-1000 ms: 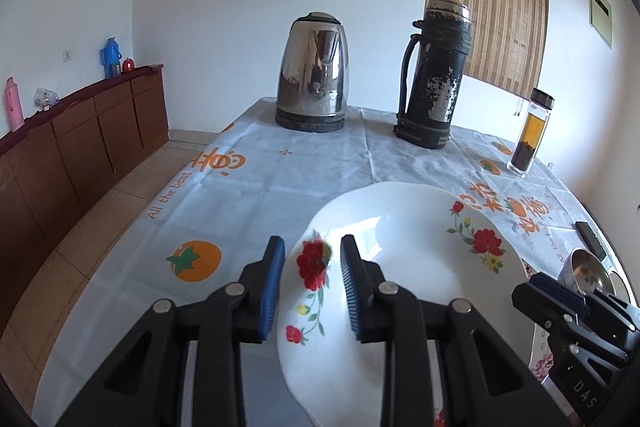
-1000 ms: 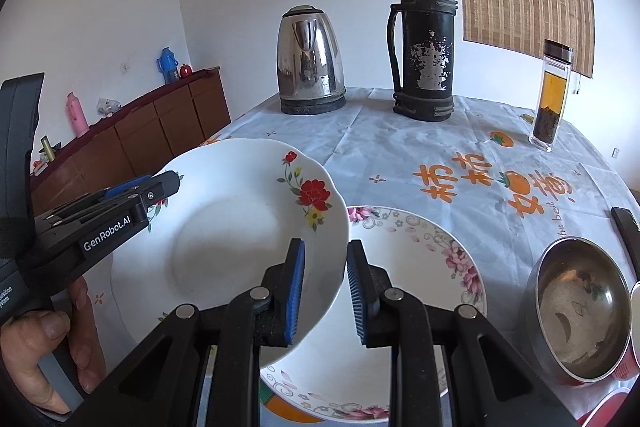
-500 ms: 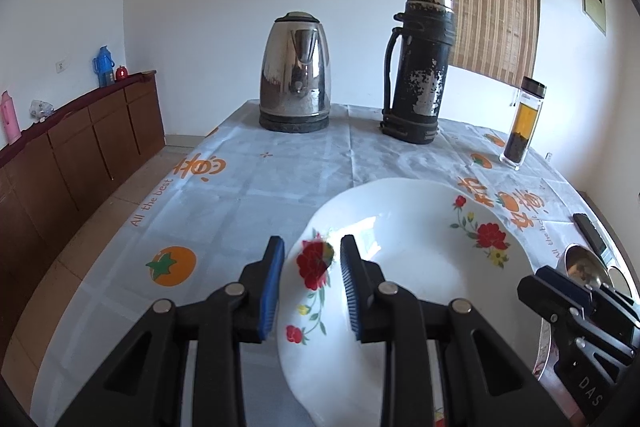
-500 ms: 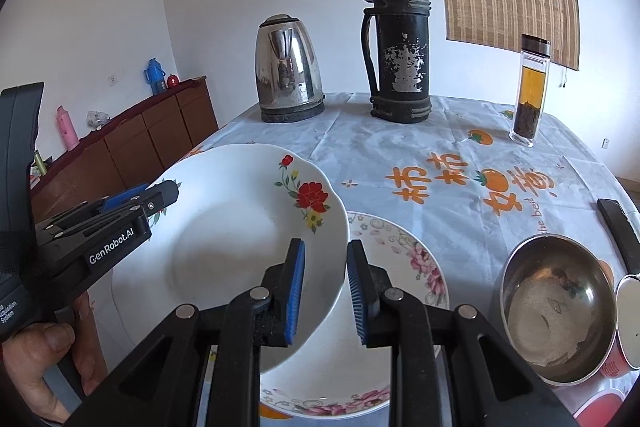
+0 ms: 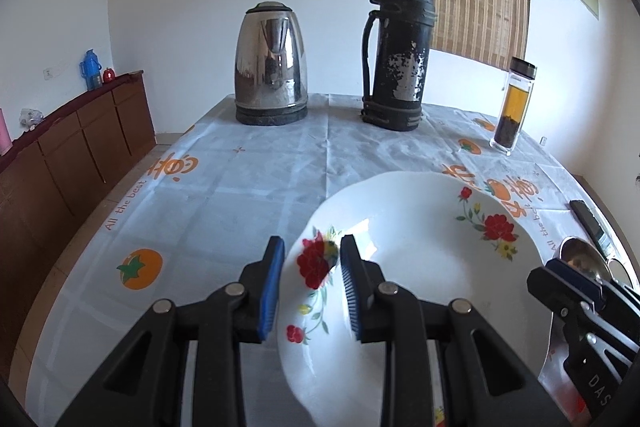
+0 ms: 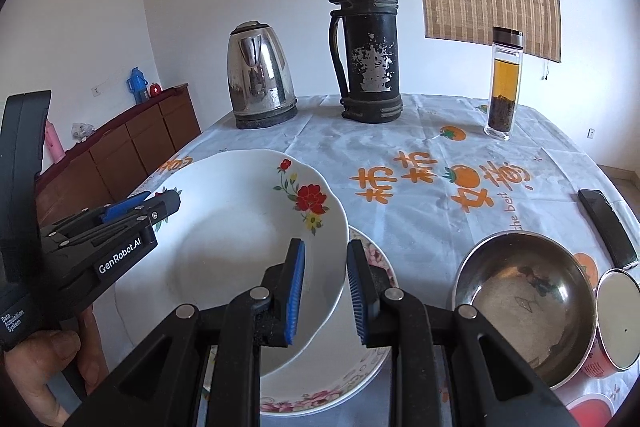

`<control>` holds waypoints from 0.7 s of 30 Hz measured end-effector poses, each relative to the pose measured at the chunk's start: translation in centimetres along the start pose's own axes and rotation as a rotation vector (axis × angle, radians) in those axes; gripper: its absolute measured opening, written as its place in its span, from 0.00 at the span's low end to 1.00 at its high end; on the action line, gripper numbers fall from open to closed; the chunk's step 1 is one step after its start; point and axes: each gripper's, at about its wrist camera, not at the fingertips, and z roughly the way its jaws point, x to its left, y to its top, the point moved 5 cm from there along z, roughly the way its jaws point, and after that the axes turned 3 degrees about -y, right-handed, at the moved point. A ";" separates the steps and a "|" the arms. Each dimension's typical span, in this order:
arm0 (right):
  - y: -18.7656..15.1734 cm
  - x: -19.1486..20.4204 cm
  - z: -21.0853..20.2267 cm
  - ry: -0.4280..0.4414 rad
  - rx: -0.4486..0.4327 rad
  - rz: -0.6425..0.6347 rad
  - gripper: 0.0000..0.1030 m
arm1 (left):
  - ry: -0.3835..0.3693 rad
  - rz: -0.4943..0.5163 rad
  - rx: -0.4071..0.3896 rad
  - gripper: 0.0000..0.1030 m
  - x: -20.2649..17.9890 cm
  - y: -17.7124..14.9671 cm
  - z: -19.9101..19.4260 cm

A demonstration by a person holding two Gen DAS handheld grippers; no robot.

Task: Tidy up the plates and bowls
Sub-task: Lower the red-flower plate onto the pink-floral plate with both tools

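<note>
A white plate with red flowers (image 6: 240, 227) hangs above the table, held by both grippers. My left gripper (image 5: 310, 247) is shut on its left rim, where a red flower shows between the blue pads. My right gripper (image 6: 324, 247) is shut on the right rim. In the left wrist view the plate (image 5: 420, 267) fills the lower right, with the right gripper (image 5: 560, 279) at its far edge. The left gripper (image 6: 160, 201) shows in the right wrist view, a hand below it. Under the held plate lies a pink-flowered plate (image 6: 360, 367), mostly covered.
A steel bowl (image 6: 528, 307) sits to the right of the plates, with a metal-lidded red cup (image 6: 616, 319) and a black phone (image 6: 608, 231) beyond it. At the table's back stand a kettle (image 6: 260, 75), a black thermos (image 6: 368, 43) and a tea bottle (image 6: 504, 83). A wooden sideboard (image 5: 80, 147) runs along the left.
Both grippers have carried the white plate to the right, so it now covers more of the pink-flowered plate. The grips have not changed.
</note>
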 end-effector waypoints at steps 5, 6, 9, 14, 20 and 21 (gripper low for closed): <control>-0.2 -0.6 0.5 -0.013 0.017 0.008 0.23 | -0.004 0.008 0.013 0.25 -0.7 -0.1 0.5; -0.2 -0.8 0.6 -0.016 0.020 0.010 0.23 | -0.006 0.010 0.015 0.25 -0.8 -0.1 0.6; -0.4 -1.3 0.8 -0.026 0.026 0.019 0.23 | -0.011 0.017 0.019 0.25 -1.3 -0.1 0.8; -0.4 -1.8 0.9 -0.037 0.034 0.029 0.23 | -0.016 0.023 0.025 0.25 -1.7 -0.1 0.9; -0.4 -1.9 1.0 -0.047 0.037 0.025 0.23 | -0.023 0.025 0.034 0.25 -2.0 -0.3 1.1; -0.4 -1.9 1.0 -0.049 0.038 0.025 0.23 | -0.025 0.025 0.036 0.25 -2.0 -0.3 1.1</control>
